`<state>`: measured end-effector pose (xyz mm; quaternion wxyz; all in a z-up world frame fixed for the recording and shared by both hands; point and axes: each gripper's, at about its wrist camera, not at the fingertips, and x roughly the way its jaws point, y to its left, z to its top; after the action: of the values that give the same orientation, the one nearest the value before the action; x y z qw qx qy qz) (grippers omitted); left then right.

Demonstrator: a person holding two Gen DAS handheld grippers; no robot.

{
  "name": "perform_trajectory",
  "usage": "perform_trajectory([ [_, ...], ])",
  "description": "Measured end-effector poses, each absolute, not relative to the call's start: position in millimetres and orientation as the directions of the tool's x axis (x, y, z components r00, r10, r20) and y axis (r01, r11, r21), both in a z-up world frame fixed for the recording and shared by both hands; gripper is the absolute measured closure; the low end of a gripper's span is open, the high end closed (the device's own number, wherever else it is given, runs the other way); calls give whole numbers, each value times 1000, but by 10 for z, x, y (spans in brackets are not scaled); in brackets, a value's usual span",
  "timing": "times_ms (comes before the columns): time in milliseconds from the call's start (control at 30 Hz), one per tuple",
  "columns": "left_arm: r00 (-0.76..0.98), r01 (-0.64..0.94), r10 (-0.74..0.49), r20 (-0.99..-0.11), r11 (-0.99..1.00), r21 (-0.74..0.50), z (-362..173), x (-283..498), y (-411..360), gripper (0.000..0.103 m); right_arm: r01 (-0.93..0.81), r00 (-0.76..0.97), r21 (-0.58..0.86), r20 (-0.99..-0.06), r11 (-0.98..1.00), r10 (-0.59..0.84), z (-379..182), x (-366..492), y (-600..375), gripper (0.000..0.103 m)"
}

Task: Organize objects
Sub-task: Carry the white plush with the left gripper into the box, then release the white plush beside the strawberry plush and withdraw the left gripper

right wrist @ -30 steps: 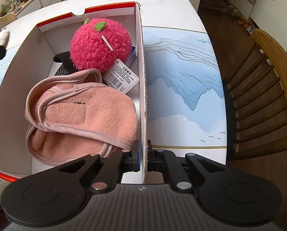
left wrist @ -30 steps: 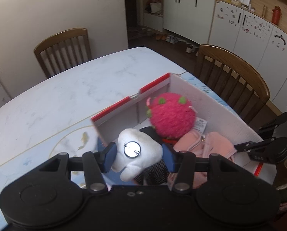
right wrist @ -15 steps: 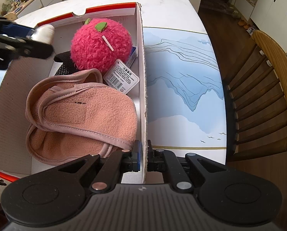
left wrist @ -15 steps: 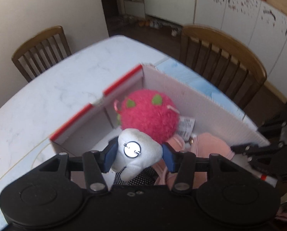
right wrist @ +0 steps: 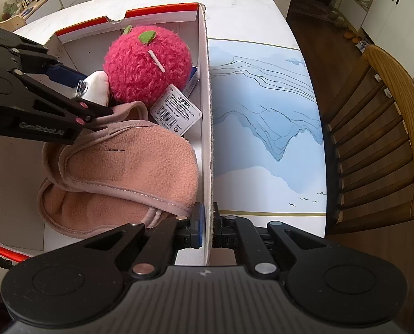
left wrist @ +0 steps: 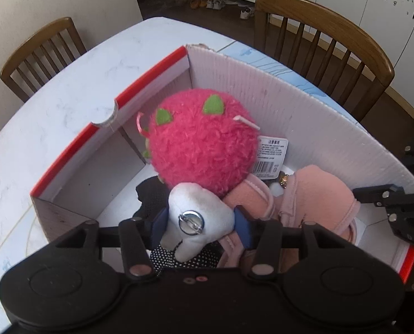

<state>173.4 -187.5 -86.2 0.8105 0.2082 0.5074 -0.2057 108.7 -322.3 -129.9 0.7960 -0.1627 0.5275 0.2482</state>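
Note:
My left gripper (left wrist: 200,218) is shut on a small white plush (left wrist: 198,217) with a round metal pin on its back, held low inside the white cardboard box (left wrist: 262,89) with red rims. In the right wrist view the same left gripper (right wrist: 80,89) reaches in from the left, and the white plush (right wrist: 97,89) touches the fuzzy pink ball plush (right wrist: 147,64). That pink ball plush (left wrist: 204,144) has green leaves and a paper tag. A pink fleece slipper (right wrist: 123,172) fills the box's near half. My right gripper (right wrist: 208,225) is shut on the box's right wall (right wrist: 207,111).
A black mesh item (left wrist: 151,194) lies under the plush on the box floor. The box stands on a white marble table (left wrist: 67,97) with a blue mountain-print mat (right wrist: 265,128). Wooden chairs (left wrist: 323,44) stand at the table's edges, one (right wrist: 387,128) close to the right.
The left gripper has come down and forward into the box with the white plush, which now sits beside the pink ball. The right gripper has stayed clamped on the box wall.

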Motion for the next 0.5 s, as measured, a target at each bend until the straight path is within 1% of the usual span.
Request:
perform_trajectory([
  [200,392,542,-116,-913,831,127,-920,1746,-1840,53,-567,321,2,-921,824,222,-1292,1088,-3218,99],
  [500,407,534,-131,-904,837,119,-864,1694,-1742,49,-566,319,3,-921,824,223,-1288,1083,-3215,99],
])
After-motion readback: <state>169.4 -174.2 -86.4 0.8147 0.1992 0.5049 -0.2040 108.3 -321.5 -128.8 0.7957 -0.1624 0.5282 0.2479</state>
